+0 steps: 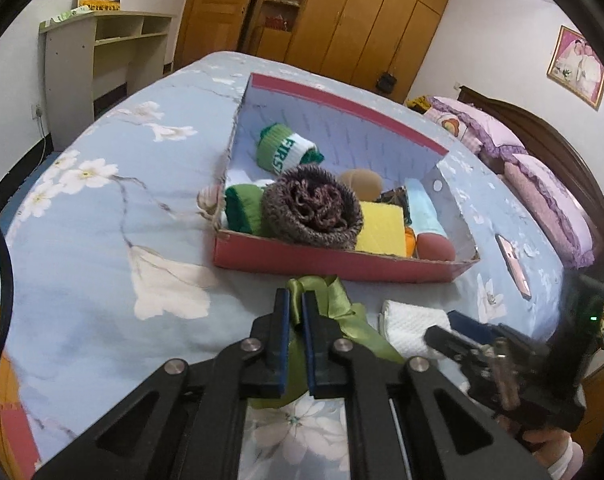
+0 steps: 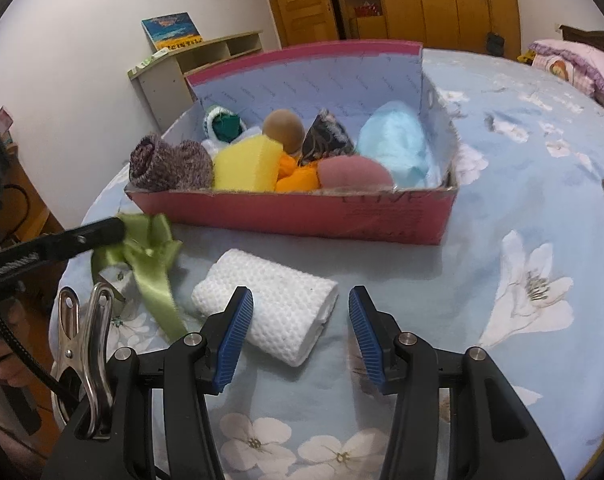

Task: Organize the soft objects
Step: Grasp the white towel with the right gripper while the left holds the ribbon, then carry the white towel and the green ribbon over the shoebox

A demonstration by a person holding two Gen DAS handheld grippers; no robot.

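Observation:
A red cardboard box [image 1: 334, 262] [image 2: 302, 212] lies on the floral bedspread and holds several soft things: a knitted brown roll [image 1: 312, 210], a yellow sponge [image 2: 247, 164], a pink sponge [image 2: 352, 172] and a light blue cloth [image 2: 398, 144]. My left gripper [image 1: 295, 300] is shut on a green satin ribbon [image 1: 334, 304] [image 2: 149, 256] in front of the box. My right gripper [image 2: 299, 300] is open just in front of a rolled white cloth [image 2: 277, 304] [image 1: 414, 324] and is empty.
A phone [image 1: 514, 264] lies on the bed right of the box. Pink pillows [image 1: 542, 184] lie at the headboard. A desk shelf [image 1: 101, 60] and wooden wardrobes [image 1: 342, 12] stand behind the bed. A metal clip [image 2: 85, 332] hangs on the right gripper's left side.

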